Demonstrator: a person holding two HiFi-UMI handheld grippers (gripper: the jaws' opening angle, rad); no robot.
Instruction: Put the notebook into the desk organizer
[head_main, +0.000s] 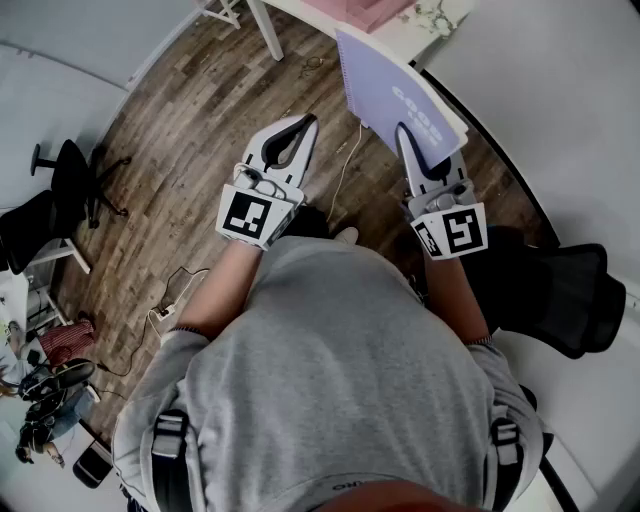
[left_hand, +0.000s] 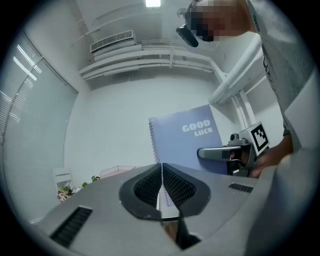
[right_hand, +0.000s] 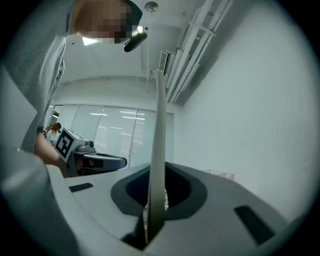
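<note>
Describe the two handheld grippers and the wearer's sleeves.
The left gripper and right gripper both have tapered white shells with black trim and dark ribbed pads. Each carries a white cube with black square markers. The person wears a grey sweatshirt, sleeves pushed up, with dark straps over the shoulders.

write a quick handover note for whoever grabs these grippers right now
Left gripper: jaws together, nothing in them, held in the air beside the right one.
Right gripper: jaws shut on the purple notebook, which stands on edge in the air.
Pink desk organizer: on the white table ahead, at the top of the head view. The notebook is not in it yet.
Done: notebook is gripped and off any surface.
Left: carry it to the organizer, slot it in, open the right jaws.
</note>
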